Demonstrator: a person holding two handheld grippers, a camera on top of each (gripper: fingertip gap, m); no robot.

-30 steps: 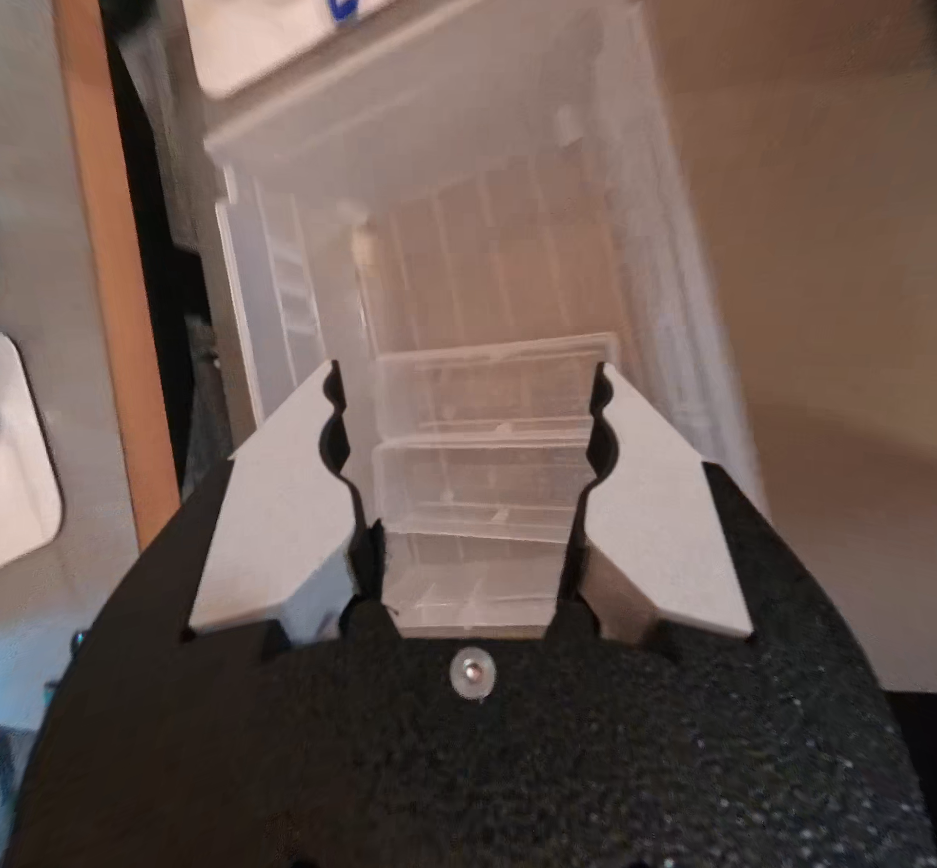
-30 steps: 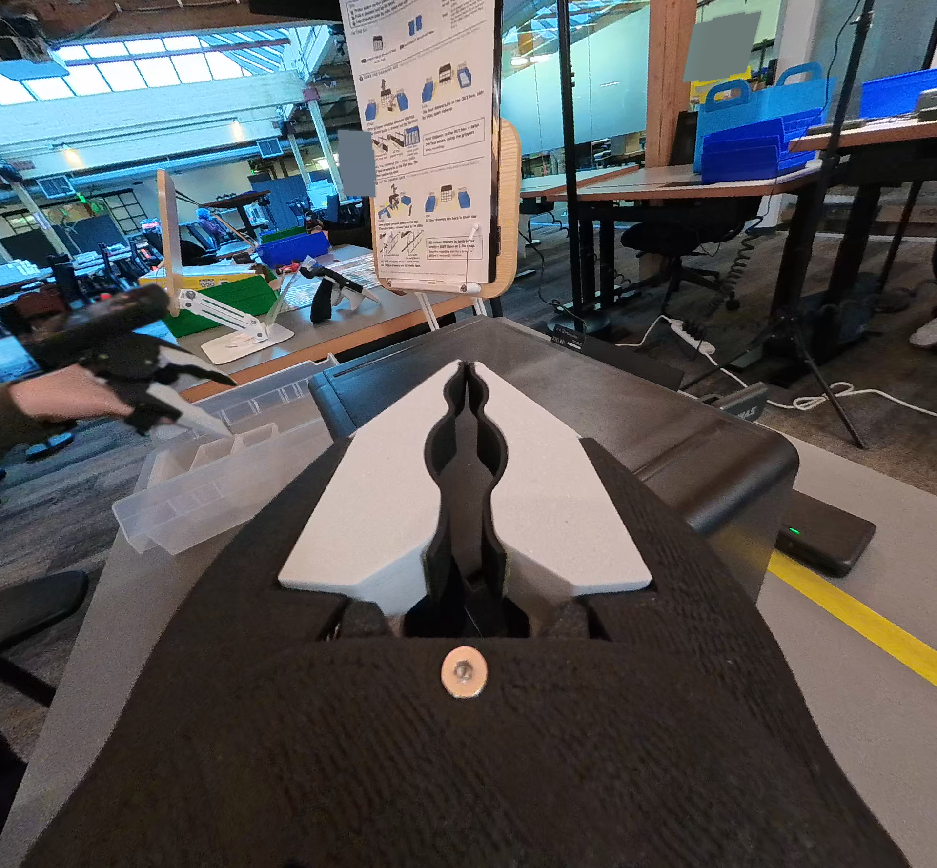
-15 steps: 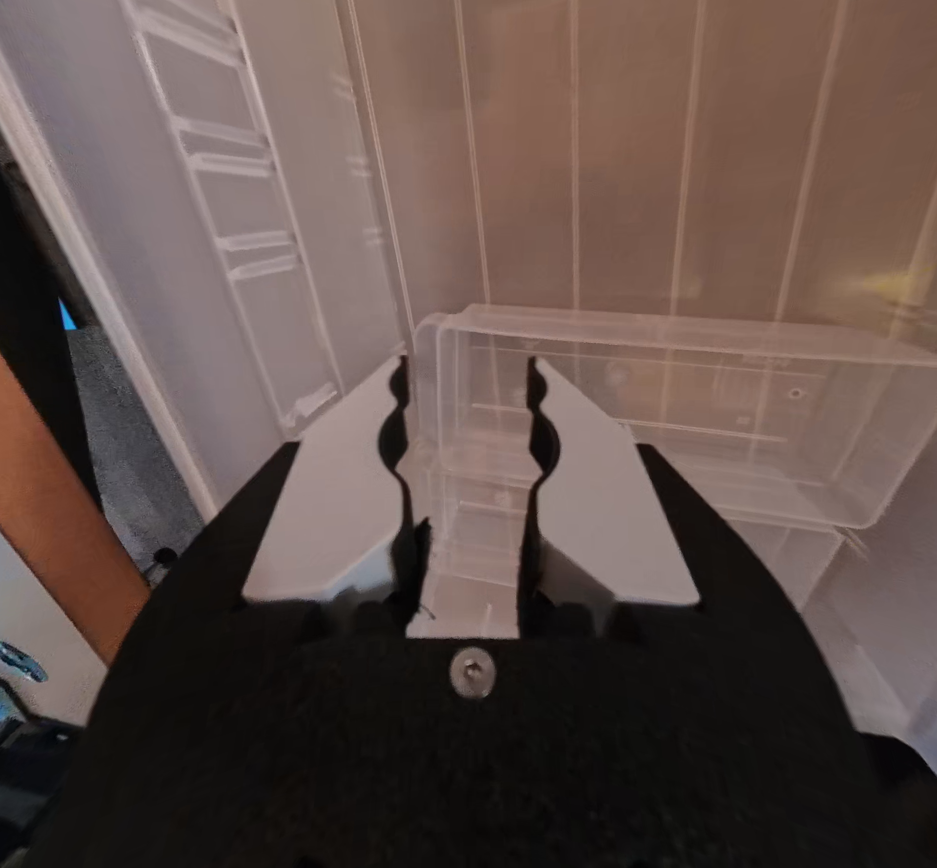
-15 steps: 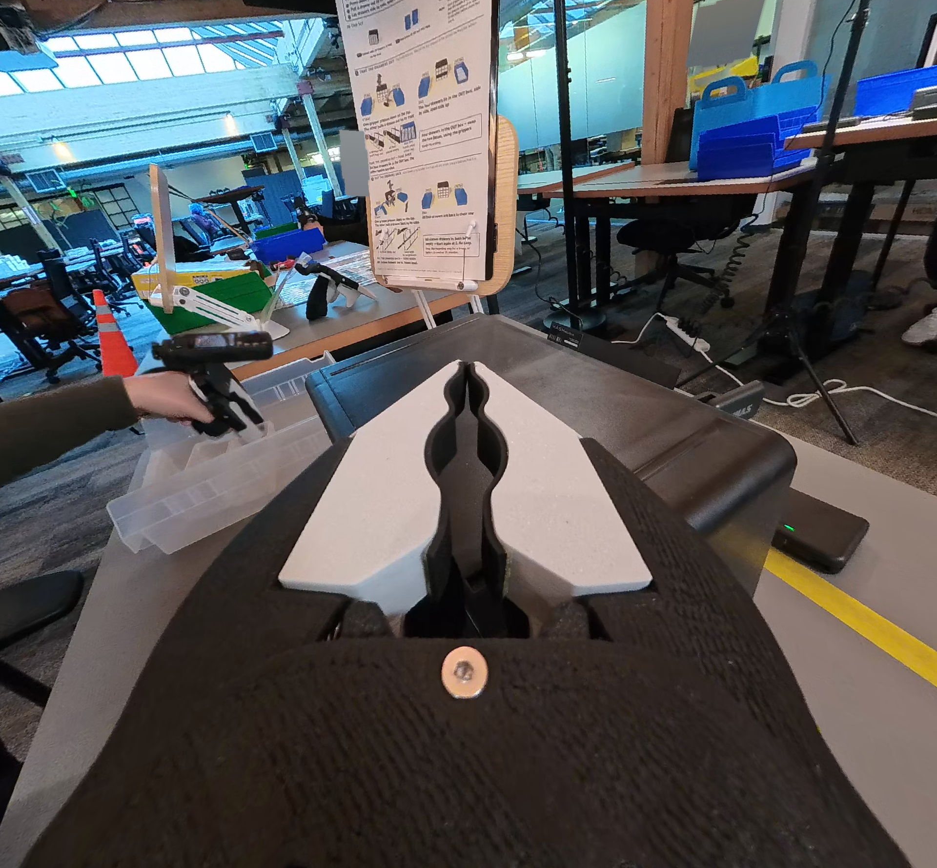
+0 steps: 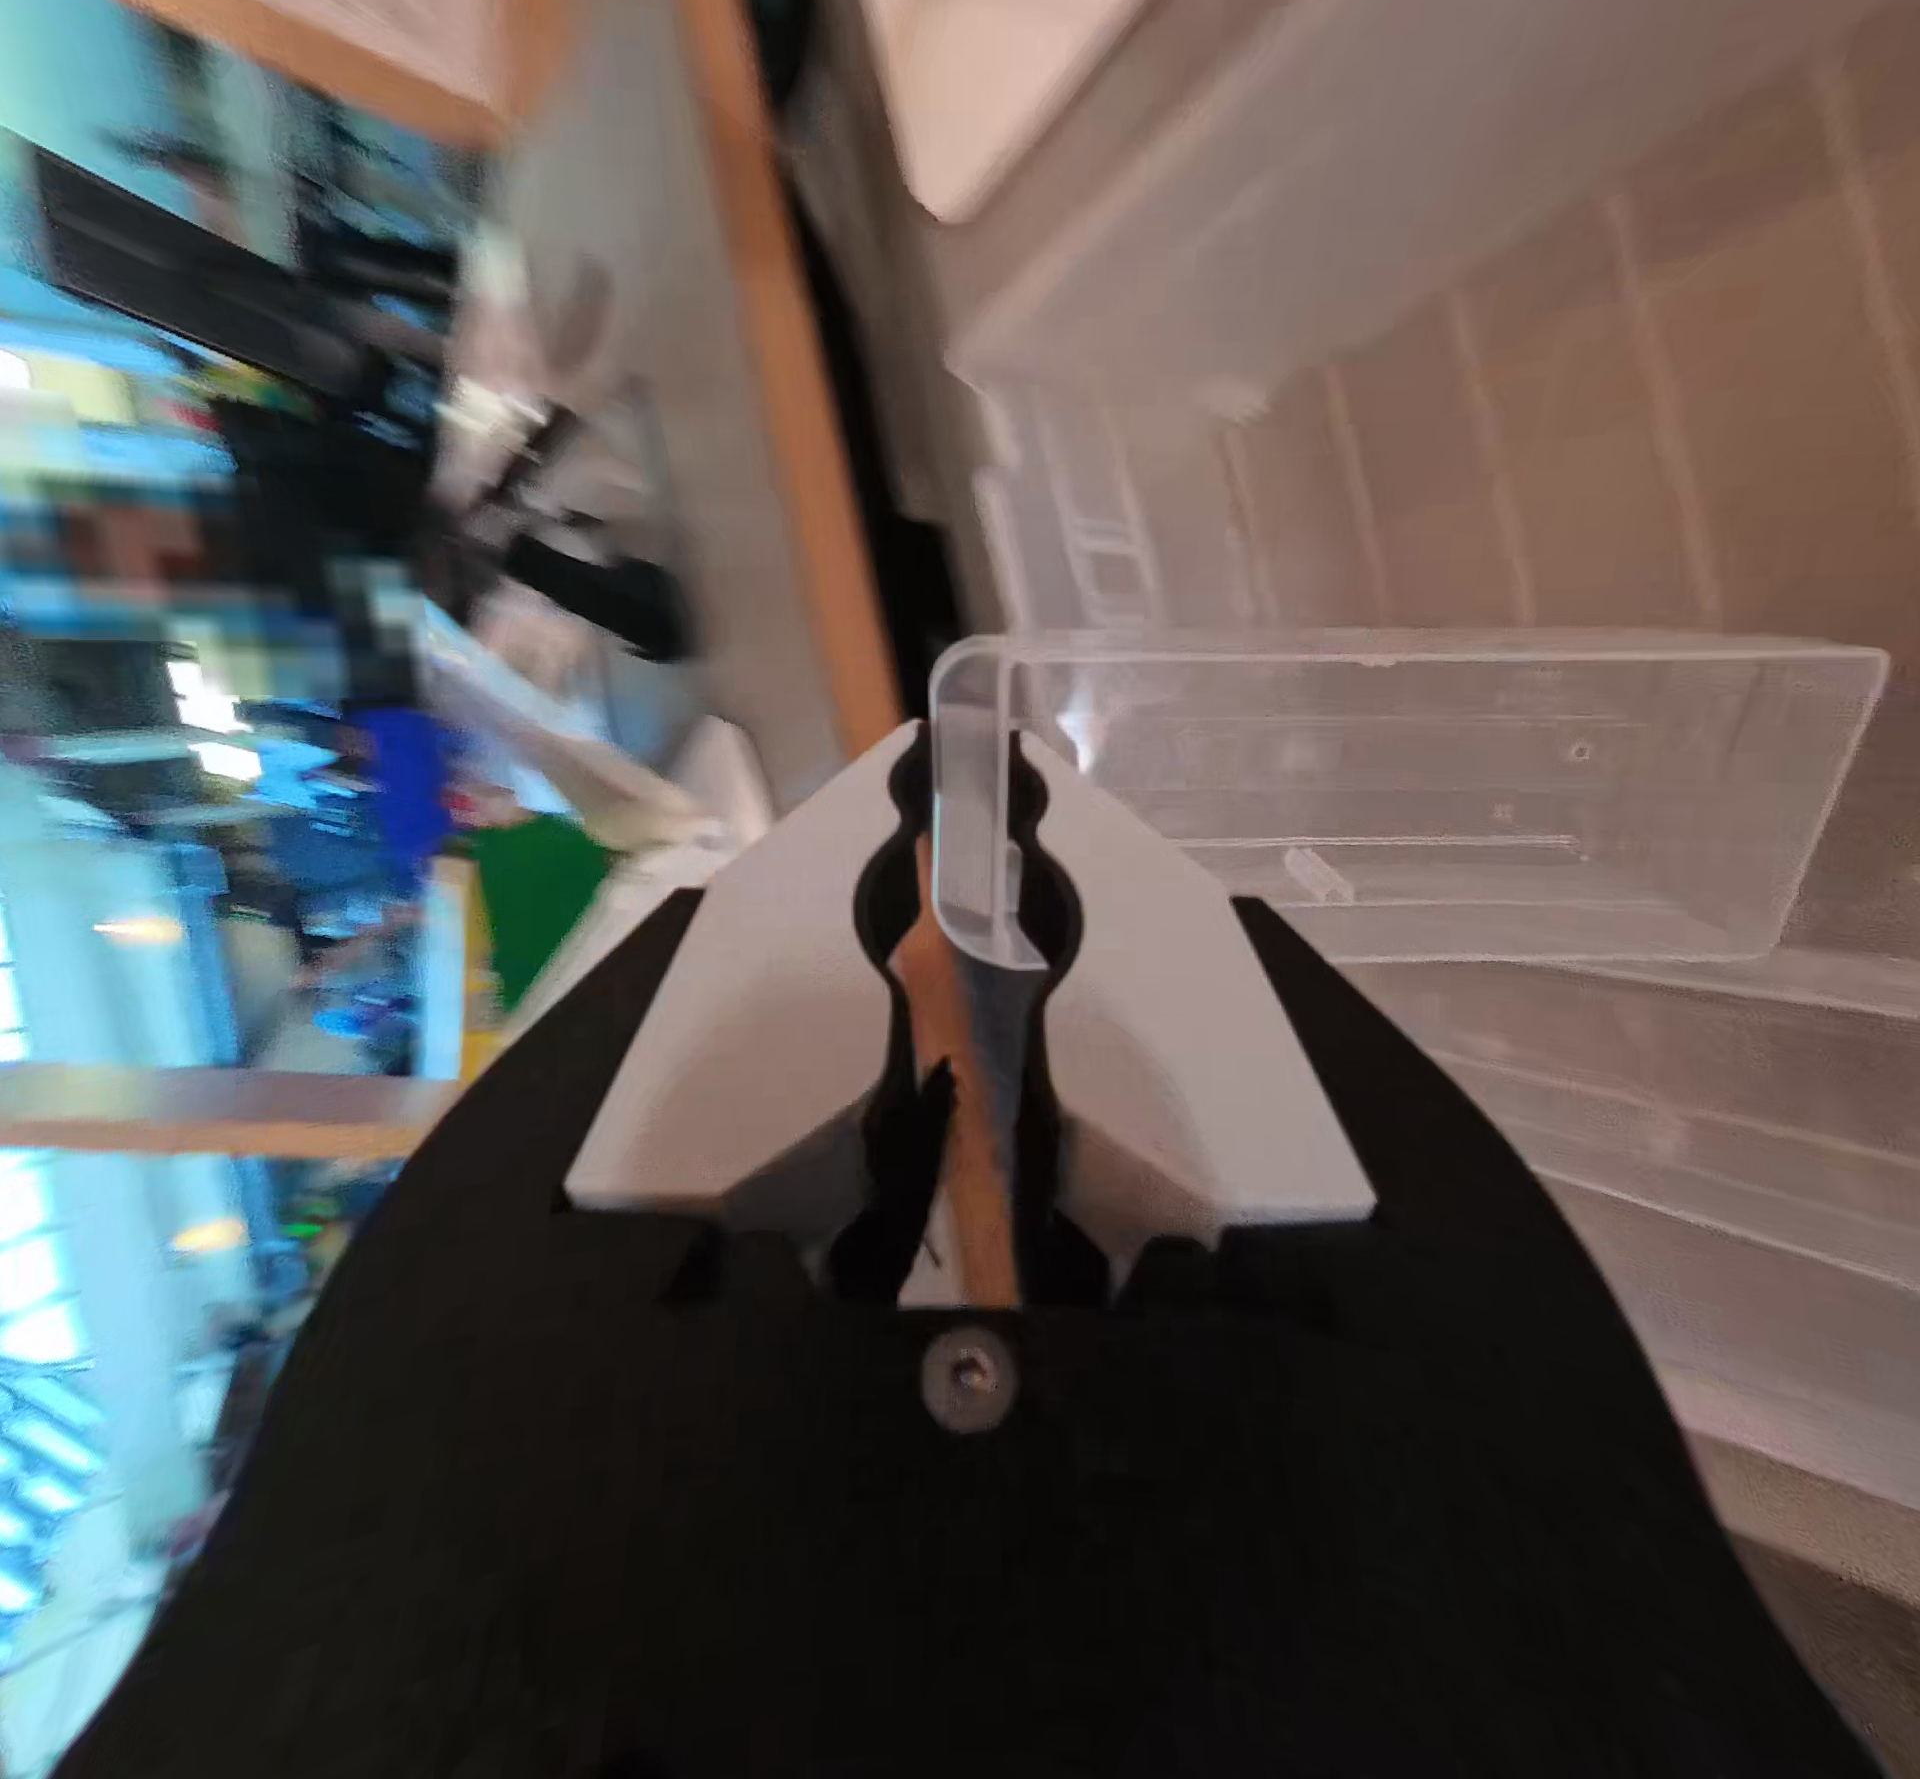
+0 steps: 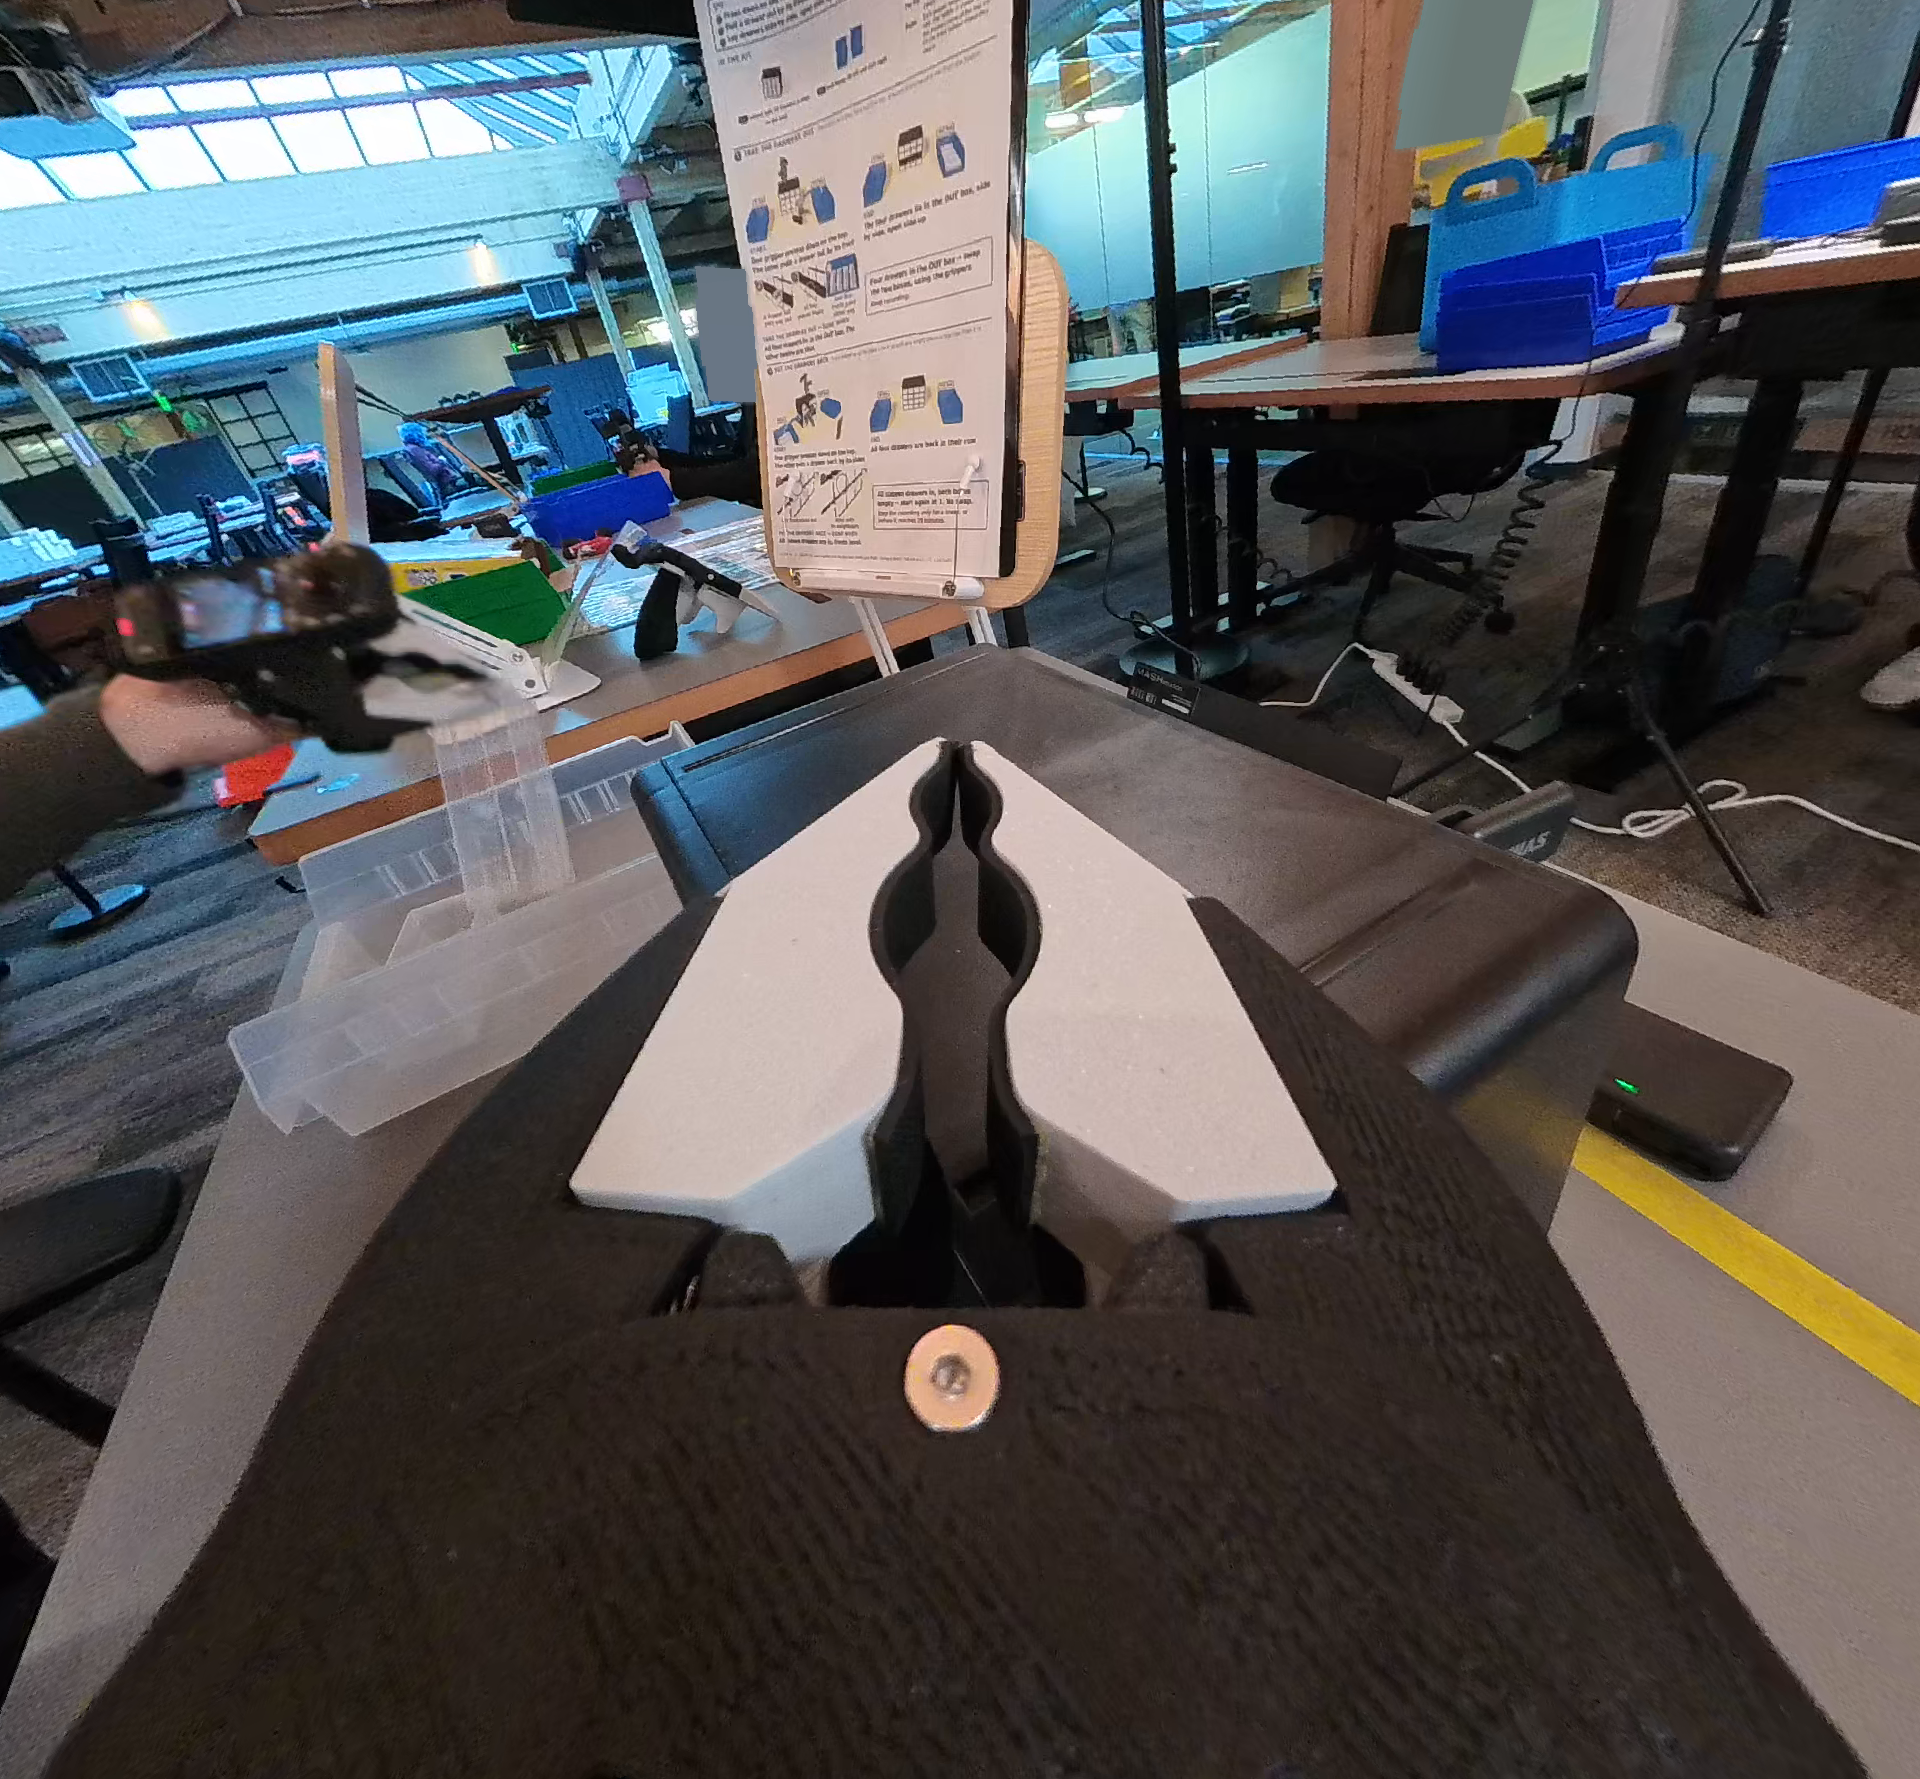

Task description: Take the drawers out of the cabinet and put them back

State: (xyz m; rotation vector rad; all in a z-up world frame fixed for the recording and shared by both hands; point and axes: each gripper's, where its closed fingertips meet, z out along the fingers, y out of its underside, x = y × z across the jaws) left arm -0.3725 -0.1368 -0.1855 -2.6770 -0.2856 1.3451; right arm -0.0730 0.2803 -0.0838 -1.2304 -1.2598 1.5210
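Left wrist view first: my left gripper (image 5: 971,773) has its white fingers nearly closed, pinching one short end wall of a small clear plastic drawer (image 5: 1455,804). Drawer's long axis runs away to the right from my fingertips, open side facing me, the far end free in the air. Behind and below it sits the large translucent plastic bin (image 5: 1558,441), its ribbed wall close behind the drawer and its rim just under the drawer's lower edge. Left of my fingers everything is motion-blurred; a wooden table edge (image 5: 790,327) runs diagonally there.

Right wrist view now: my right gripper (image 6: 958,750) has its white fingers pressed together at the tips, nothing between them. It rests over the top of the dark grey cabinet (image 6: 1299,856), pointing along it. Off to the left I see the left gripper (image 6: 416,680) in my hand (image 6: 177,721), the clear drawer (image 6: 504,794) hanging down from it with the long axis near vertical, lower end just above the translucent bin (image 6: 416,1012). That bin lies beside the cabinet's left edge and juts past the grey table (image 6: 1714,1397) edge. Open air above the bin.
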